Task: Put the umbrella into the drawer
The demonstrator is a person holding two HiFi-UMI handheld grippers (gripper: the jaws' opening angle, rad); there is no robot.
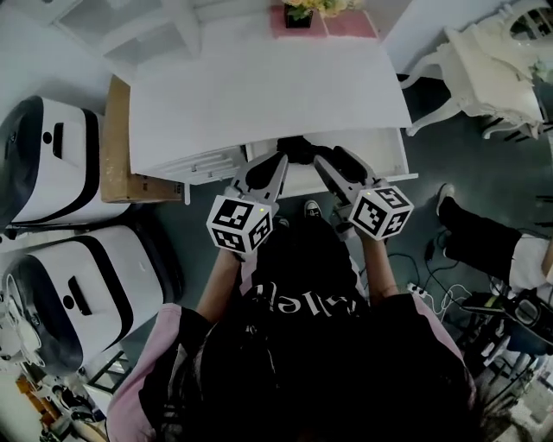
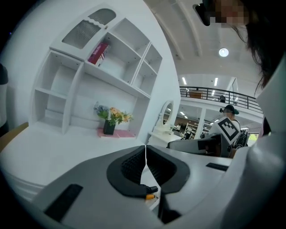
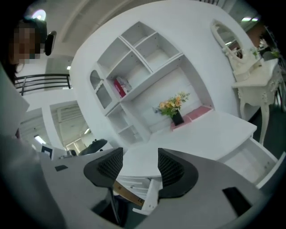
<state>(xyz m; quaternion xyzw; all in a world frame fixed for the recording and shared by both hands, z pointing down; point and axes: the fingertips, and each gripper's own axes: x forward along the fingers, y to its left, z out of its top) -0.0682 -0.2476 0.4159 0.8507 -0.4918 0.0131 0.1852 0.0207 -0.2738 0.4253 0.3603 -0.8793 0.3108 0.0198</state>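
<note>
The white desk's drawer (image 1: 393,162) stands pulled out beneath the desk front. A dark shape, the umbrella (image 1: 300,147), lies at the drawer's mouth, partly hidden by the desk edge and the grippers. My left gripper (image 1: 282,159) reaches to its left end. Its jaws are pressed together (image 2: 145,154), and a thin black piece with an orange tip, part of the umbrella (image 2: 150,191), sticks out just below them. My right gripper (image 1: 322,161) hovers over the drawer beside it. It stands open (image 3: 139,165), with only the desk showing between its pads.
The white desk top (image 1: 259,86) carries a flower pot (image 1: 299,12) on a pink mat, with shelves (image 2: 107,71) behind. A cardboard box (image 1: 117,147) and two white-and-black cases (image 1: 52,155) stand left. A white chair (image 1: 484,73) and cables (image 1: 441,298) are right.
</note>
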